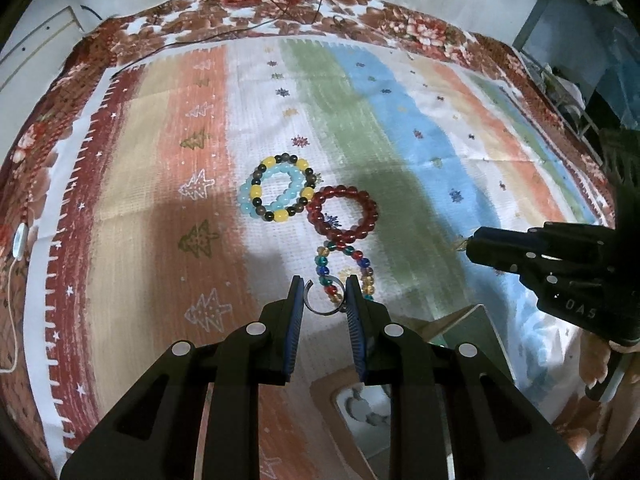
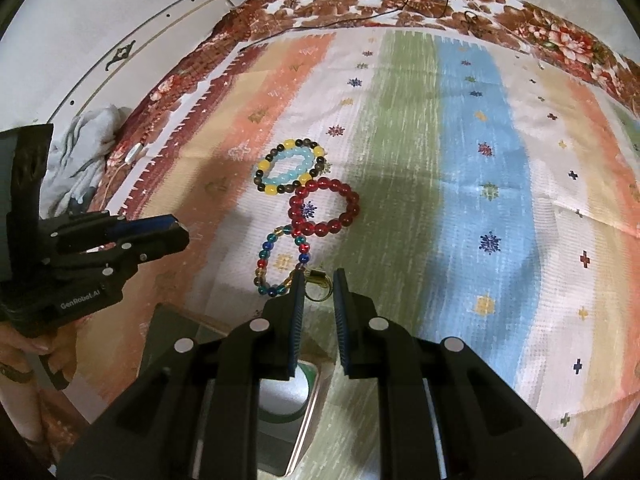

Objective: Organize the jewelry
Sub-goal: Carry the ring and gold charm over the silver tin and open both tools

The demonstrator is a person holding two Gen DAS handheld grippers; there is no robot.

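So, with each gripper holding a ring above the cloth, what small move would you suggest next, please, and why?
Probably lower both toward the open box below them: the left gripper pinches a silver ring, the right gripper a gold ring, while the bracelets lie undisturbed.

A striped cloth (image 1: pixel 192 128) lies over a floral blanket (image 1: pixel 280 4), black cables (image 1: pixel 224 34) across its far edge.

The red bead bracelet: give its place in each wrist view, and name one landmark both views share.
Left wrist view: the red bead bracelet lies at centre, just right of the yellow, blue and dark bracelets, above the left gripper.
Right wrist view: it lies at centre, below and right of that same pair.
Shared landmark: the multicoloured bead bracelet, just below the red one in both.
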